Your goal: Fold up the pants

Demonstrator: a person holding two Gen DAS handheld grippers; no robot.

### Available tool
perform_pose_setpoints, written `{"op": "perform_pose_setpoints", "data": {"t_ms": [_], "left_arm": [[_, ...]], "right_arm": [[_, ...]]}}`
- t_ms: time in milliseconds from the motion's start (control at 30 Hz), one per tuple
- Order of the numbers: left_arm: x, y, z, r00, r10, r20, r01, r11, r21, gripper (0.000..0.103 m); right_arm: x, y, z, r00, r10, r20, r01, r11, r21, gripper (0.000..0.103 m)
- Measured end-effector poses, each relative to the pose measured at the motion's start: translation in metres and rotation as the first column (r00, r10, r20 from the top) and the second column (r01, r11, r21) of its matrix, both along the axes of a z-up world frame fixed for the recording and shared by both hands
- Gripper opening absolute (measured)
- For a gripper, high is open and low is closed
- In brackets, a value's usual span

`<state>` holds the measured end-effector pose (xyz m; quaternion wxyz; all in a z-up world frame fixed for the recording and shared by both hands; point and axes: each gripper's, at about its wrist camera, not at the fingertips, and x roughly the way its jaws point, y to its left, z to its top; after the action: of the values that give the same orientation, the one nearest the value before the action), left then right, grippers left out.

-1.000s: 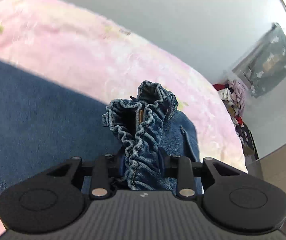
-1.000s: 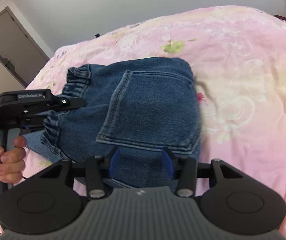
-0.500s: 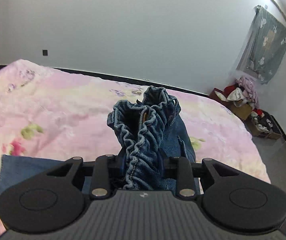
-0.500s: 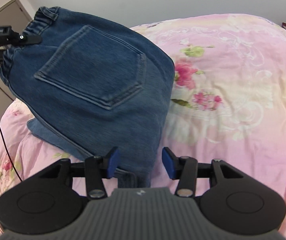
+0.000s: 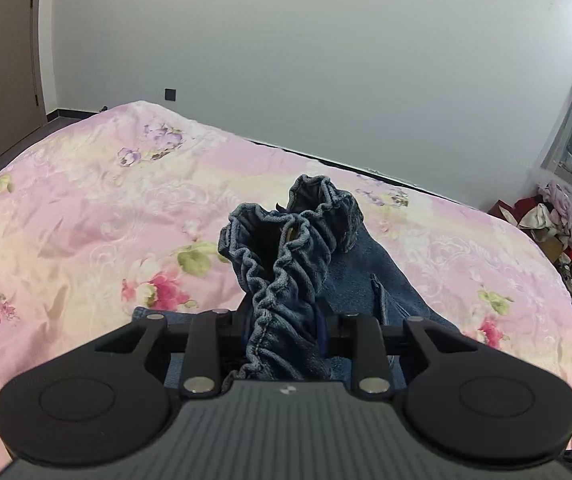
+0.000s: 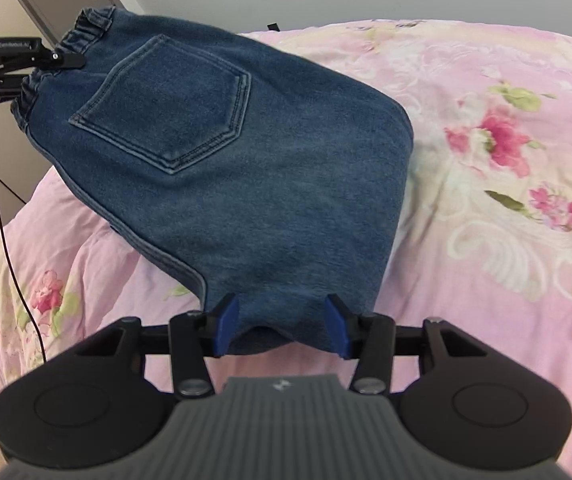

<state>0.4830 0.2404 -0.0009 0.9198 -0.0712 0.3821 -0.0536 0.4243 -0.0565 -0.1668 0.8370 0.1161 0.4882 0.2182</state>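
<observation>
The blue denim pants point(image 6: 222, 168) hang folded in the air over the pink floral bed point(image 6: 506, 160), back pocket facing me. My left gripper point(image 5: 284, 320) is shut on the bunched elastic waistband point(image 5: 286, 248); it also shows at the upper left of the right wrist view point(image 6: 62, 58), clamped on the waistband. My right gripper point(image 6: 282, 330) is open, its blue fingers point(image 6: 228, 324) either side of the pants' lower folded edge, not pinching it.
The bed's pink floral cover point(image 5: 86, 216) fills both views. A grey wall point(image 5: 306, 60) stands behind it, a door point(image 5: 2, 60) at the left. A pile of clothes and boxes point(image 5: 554, 224) lies on the floor at the right. A black cable point(image 6: 10, 264) hangs from the left gripper.
My left gripper has lifted the waistband up off the bed, raising the pants into the air. My right gripper stays open by the lower edge, which now sits between its fingers.
</observation>
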Motion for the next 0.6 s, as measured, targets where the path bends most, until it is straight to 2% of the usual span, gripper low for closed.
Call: {"op": "perform_pose_setpoints", "data": {"t_ms": [133,267,467,600], "left_arm": [[0.009,0.042,-0.03,0.997,0.073,-0.036,-0.074,0.997,-0.031,0.032],[0.018,0.073,-0.058,0.993,0.101,-0.06,-0.104,0.993,-0.052,0.032],[0.035,0.097,-0.113,0.984,0.132,-0.116,-0.138,0.99,-0.038,0.032],[0.039,0.103,-0.13,0.985,0.118,-0.122,-0.123,0.992,-0.029,0.032]], "right_arm": [[0.007,0.019,-0.006,1.0,0.019,0.001,-0.019,1.0,-0.018,0.045],[0.015,0.028,-0.011,1.0,0.028,-0.009,-0.029,0.999,-0.041,0.045],[0.029,0.039,-0.014,1.0,0.016,-0.013,-0.016,0.999,-0.046,0.045],[0.038,0.046,-0.016,1.0,0.016,-0.008,-0.017,0.997,-0.073,0.046]]}}
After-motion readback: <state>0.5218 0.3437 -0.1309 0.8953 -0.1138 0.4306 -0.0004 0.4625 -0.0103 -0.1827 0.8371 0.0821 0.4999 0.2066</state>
